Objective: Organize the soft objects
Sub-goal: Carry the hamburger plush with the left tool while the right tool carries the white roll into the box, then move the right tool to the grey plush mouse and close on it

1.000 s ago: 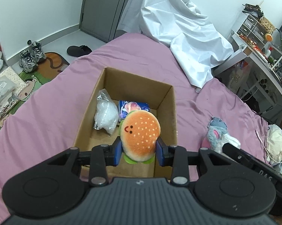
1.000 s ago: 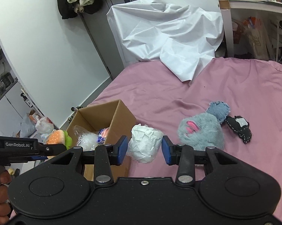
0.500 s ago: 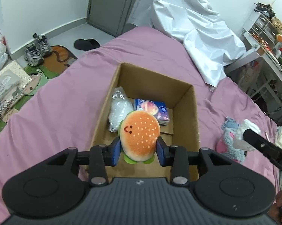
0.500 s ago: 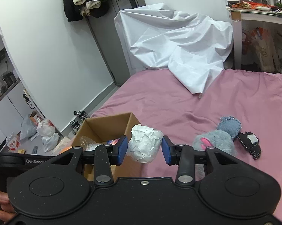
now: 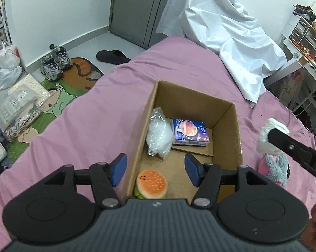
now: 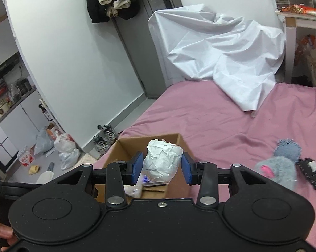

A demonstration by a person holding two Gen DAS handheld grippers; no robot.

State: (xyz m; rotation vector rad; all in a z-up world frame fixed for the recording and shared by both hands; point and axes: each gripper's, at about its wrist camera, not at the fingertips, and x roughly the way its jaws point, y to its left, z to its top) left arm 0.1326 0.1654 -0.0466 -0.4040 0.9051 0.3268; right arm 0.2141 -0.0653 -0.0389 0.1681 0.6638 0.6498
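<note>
Burger plush [image 5: 152, 183] dropped since last frame — now lies in box [image 5: 237, 126] near corner, your left gripper [image 5: 155, 170] spread, empty. Right gripper [image 6: 161, 168] clamps paper wad [image 6: 162, 163] over box rim — early release risks spill onto bed [image 6: 221, 126].

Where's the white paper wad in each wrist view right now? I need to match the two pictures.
Left wrist: white paper wad at the right edge, beyond the cardboard box, partly behind the right tongs' black finger.
Right wrist: lower centre, white paper wad between the right tongs, above the box.
Shared landmark: the cardboard box on the pink bed.
</note>
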